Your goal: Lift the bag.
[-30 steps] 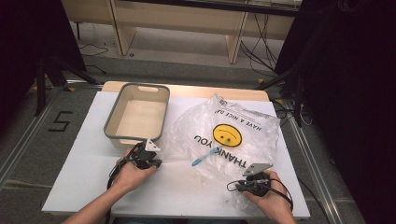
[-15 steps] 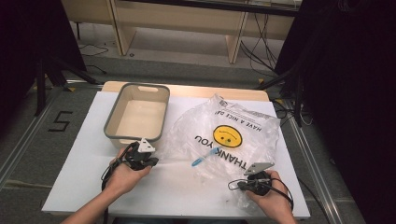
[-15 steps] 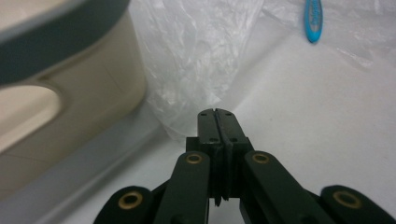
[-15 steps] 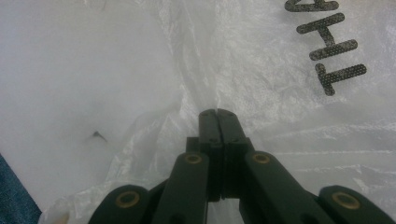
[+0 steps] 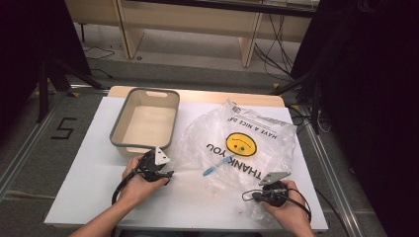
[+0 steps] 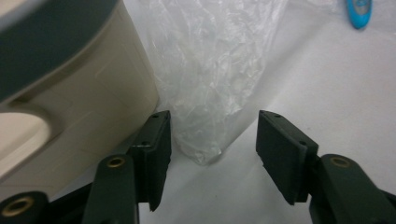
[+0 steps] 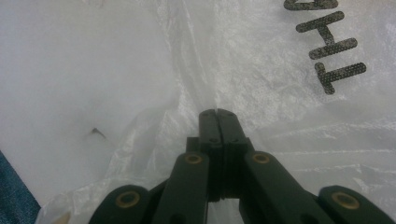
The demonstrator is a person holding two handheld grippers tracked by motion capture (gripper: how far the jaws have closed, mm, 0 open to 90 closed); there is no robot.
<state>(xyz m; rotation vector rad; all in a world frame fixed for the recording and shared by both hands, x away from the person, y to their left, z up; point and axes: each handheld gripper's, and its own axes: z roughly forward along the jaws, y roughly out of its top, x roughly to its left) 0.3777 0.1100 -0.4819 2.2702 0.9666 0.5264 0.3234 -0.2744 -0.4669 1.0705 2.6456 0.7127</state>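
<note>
STEP: I am gripping the plastic bag (image 5: 237,143), centre-right of frame | LEFT: my left gripper (image 6: 212,154) jaws have just been opening, straddling the bag corner | RIGHT: my right gripper (image 7: 218,116) is clenching the bag edge | NEXT: probably closing left jaws.

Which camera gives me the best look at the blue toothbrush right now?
The high view: the blue toothbrush lies whole, seen through the clear plastic bag. The left gripper view catches just one blue end at its top edge. The right gripper view faces the bag's film and lettering.
</note>
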